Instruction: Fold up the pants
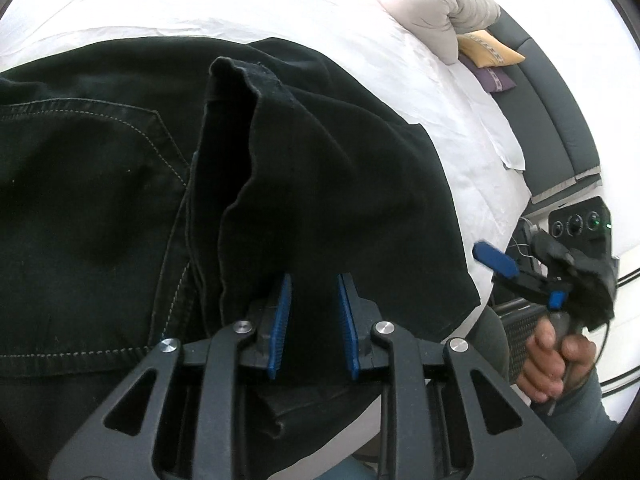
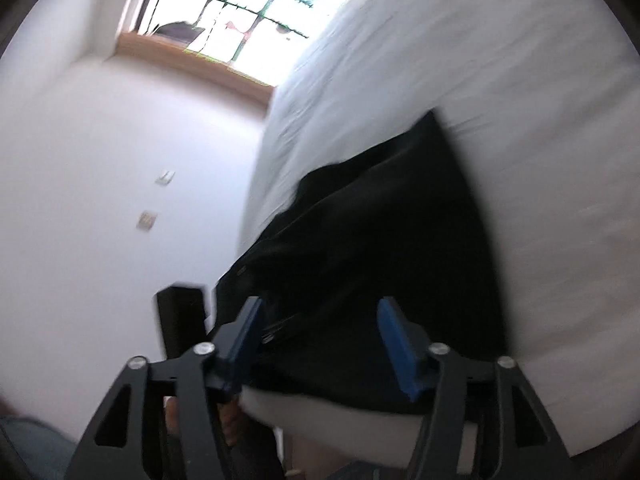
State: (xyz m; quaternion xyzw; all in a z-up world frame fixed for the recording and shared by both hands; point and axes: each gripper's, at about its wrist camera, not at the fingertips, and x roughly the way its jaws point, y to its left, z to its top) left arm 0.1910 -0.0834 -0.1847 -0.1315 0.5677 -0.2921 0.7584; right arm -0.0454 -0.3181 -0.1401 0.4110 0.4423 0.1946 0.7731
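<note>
Black pants [image 1: 100,200] with pale stitching lie spread on a white bed [image 1: 460,152]. My left gripper [image 1: 314,280] is shut on a bunched fold of the pants' fabric, and a hem [image 1: 228,72] stands up beyond it. At the right edge of this view a hand [image 1: 552,360] holds my right gripper [image 1: 516,276] off the bed's side. In the blurred right wrist view the right gripper [image 2: 320,304] stands open, its blue pads [image 2: 394,336] wide apart at the edge of the pants [image 2: 380,240] near the bed's rim.
A beige pillow [image 1: 440,12], a yellow cushion [image 1: 490,50] and a purple cushion [image 1: 498,80] sit by the dark headboard [image 1: 560,120]. A black box with dials [image 1: 580,220] stands beside the bed. A window [image 2: 240,12] and a dark box [image 2: 180,320] lie off the bed's side.
</note>
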